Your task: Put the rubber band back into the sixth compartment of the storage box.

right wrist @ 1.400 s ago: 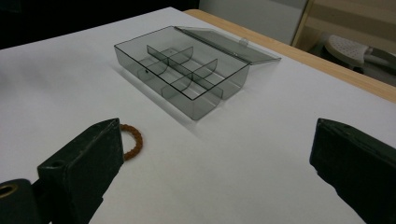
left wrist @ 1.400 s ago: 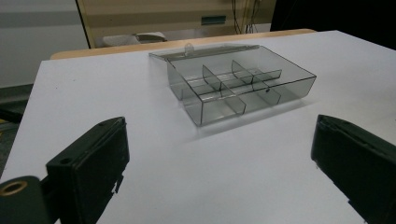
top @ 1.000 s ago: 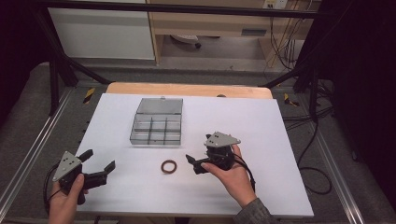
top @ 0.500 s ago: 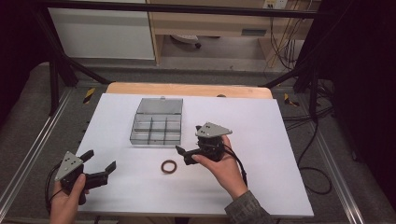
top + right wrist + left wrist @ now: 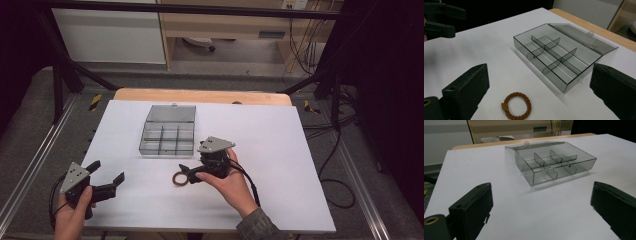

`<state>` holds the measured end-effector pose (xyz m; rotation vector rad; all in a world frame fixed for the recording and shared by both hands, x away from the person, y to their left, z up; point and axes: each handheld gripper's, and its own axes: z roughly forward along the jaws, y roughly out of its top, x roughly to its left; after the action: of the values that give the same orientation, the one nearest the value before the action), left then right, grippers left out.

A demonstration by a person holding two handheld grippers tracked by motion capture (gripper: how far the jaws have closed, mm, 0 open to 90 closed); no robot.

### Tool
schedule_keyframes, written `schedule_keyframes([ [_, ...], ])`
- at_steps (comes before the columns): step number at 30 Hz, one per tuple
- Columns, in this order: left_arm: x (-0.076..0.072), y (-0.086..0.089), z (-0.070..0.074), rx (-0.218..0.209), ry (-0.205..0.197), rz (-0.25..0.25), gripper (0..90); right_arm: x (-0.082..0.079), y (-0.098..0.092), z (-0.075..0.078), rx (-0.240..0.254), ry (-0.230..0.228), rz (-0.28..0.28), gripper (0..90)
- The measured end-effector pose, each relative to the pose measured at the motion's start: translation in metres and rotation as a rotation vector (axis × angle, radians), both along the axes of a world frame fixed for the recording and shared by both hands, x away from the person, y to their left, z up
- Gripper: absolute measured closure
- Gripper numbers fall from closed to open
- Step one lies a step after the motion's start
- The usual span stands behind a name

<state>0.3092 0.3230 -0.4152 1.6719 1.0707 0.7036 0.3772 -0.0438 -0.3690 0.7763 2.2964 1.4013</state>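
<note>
Two grippers are out on the white table (image 5: 280, 150) in the high view. The right gripper (image 5: 186, 174) sits just beside the brown braided ring (image 5: 179, 178), jaws spread, tips right at the ring's edge; whether they touch it, I can't tell from up here. The left gripper (image 5: 106, 177) is off at the near left corner, jaws parted, well apart from the ring. Between them and farther back sits the clear compartment box (image 5: 167, 137), lid laid open behind it.

Over to the left gripper view: both black jaws stand wide, nothing between them, bare table below, and the compartment box (image 5: 554, 165) ahead with its dividers showing.

Now the right gripper view: jaws wide apart, and the ring (image 5: 516, 104) lies flat on the table between them, low in the gap. The box (image 5: 559, 57) sits beyond, near the ring, and the left gripper (image 5: 451, 17) shows at the top left.
</note>
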Motion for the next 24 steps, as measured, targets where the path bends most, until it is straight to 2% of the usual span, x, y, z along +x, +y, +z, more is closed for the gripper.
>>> schedule_keyframes([
  [20, 0.0, -0.001, 0.0, -0.001, 0.0, -0.01, 4.5, -0.006, 0.02, -0.009, -0.044, 0.048, 0.054, 4.3],
  [24, 0.0, -0.001, 0.001, -0.005, -0.007, -0.015, 4.4, -0.008, 0.024, -0.011, -0.08, 0.045, 0.078, 7.4],
])
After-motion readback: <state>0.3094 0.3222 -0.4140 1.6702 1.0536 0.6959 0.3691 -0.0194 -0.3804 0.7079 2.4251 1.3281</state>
